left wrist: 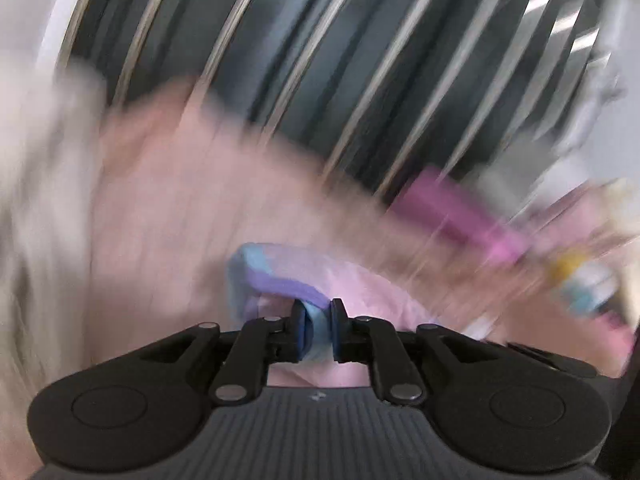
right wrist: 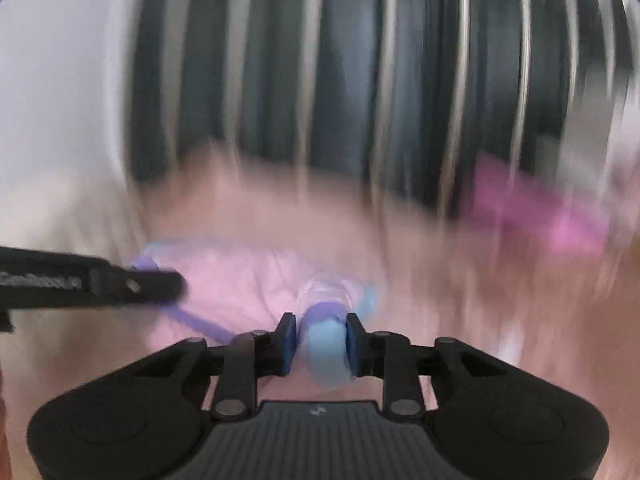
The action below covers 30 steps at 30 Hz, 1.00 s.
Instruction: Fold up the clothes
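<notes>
A light pink garment (left wrist: 360, 292) with blue and purple trim is held by both grippers. My left gripper (left wrist: 318, 330) is shut on its blue and purple edge. In the right wrist view the same pink garment (right wrist: 240, 280) stretches leftward from my right gripper (right wrist: 322, 340), which is shut on a bunched blue and purple hem. The left gripper (right wrist: 160, 280) shows there as a black bar at the left, pinching the purple trim. Both views are heavily blurred by motion.
A pale pink surface (left wrist: 180, 200) lies under the garment. A magenta item (left wrist: 460, 216) and a small yellow and blue object (left wrist: 584, 284) sit at the right. Dark vertical bars with shiny rails (right wrist: 360, 80) fill the background. Whitish cloth (left wrist: 40, 160) is at the left.
</notes>
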Tool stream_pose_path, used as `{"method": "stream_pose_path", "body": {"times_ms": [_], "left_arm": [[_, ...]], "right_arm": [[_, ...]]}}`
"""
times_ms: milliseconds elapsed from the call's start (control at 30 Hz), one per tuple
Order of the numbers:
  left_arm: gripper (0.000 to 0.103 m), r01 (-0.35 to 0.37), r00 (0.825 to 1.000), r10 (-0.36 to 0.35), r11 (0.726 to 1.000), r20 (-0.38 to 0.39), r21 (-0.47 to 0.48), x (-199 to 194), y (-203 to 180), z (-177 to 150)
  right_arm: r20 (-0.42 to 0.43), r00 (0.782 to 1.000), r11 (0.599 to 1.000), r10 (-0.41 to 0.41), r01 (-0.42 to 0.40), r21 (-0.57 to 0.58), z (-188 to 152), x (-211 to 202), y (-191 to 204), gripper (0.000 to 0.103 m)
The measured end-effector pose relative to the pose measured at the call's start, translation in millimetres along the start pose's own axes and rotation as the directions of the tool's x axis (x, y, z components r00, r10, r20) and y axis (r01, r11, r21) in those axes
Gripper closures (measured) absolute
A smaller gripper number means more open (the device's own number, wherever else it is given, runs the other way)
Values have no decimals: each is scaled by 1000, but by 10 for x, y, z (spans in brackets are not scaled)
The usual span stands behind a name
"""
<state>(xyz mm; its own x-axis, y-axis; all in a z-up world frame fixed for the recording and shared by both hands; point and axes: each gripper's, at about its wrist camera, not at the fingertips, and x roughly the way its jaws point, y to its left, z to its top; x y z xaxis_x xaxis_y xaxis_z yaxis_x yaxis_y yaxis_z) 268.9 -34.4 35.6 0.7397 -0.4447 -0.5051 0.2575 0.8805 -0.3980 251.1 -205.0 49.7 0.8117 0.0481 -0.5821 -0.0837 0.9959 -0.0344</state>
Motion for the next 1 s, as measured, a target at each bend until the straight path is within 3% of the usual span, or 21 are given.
{"method": "stream_pose_path", "body": {"times_ms": [33, 67, 133, 233, 267, 333, 400, 467, 500, 533, 600, 667, 733, 867, 1000], "left_arm": [[92, -13, 1000, 13, 1000, -13, 6, 65, 50, -68], [81, -7, 1000, 7, 1000, -10, 12, 36, 66, -83], [53, 16, 999, -16, 1000, -35, 6, -14, 85, -59], [49, 29, 997, -30, 999, -68, -14, -14, 85, -41], [49, 0, 996, 0, 1000, -84, -5, 10, 81, -62], [50, -74, 993, 73, 997, -94, 3, -70, 82, -113], [50, -114, 990, 113, 994, -81, 0, -261, 94, -156], [49, -86, 996, 85, 996, -23, -13, -639, 104, -178], [49, -80, 997, 80, 997, 2, -13, -857, 90, -198], [47, -85, 996, 85, 996, 14, -11, -1076, 68, -238], [34, -104, 994, 105, 994, 30, -9, -1496, 22, -363], [24, -134, 990, 135, 991, 41, -11, -1854, -30, -606], [24, -180, 983, 180, 983, 39, 17, -2116, -99, -899], [19, -330, 944, 328, 939, 42, 91, -2414, -223, -1498], [14, -360, 932, 361, 925, 10, 118, -2546, -199, -1893]], "right_arm": [[-49, 999, 1000, 1, 1, 25, -110, 66, -41, 85], [-15, 1000, 999, 18, -18, 30, -181, 5, -74, 84], [56, 998, 999, 20, -22, 39, -207, -164, -130, 65], [68, 998, 996, -10, 4, 85, -127, -163, -172, 64], [64, 998, 995, 7, -13, 96, -125, -95, -186, 64], [-84, 996, 994, -15, 24, 110, -175, 169, -174, 69], [-79, 997, 985, -2, 16, 172, -253, 54, -198, 71], [0, 1000, 982, 16, -15, 190, -300, -347, -211, 70], [44, 999, 981, 25, -33, 191, -324, -591, -210, 64], [90, 995, 980, 35, -52, 194, -356, -871, -218, 52], [150, 985, 978, 80, -107, 178, -480, -1354, -221, 36], [177, 975, 977, 135, -161, 140, -613, -1762, -204, 31], [165, 975, 984, 149, -163, 70, -853, -2043, -124, 21], [101, 988, 993, 120, -118, -25, -1372, -2347, 32, 18], [32, 993, 994, 110, -111, 3, -1801, -2434, 91, 16]]}}
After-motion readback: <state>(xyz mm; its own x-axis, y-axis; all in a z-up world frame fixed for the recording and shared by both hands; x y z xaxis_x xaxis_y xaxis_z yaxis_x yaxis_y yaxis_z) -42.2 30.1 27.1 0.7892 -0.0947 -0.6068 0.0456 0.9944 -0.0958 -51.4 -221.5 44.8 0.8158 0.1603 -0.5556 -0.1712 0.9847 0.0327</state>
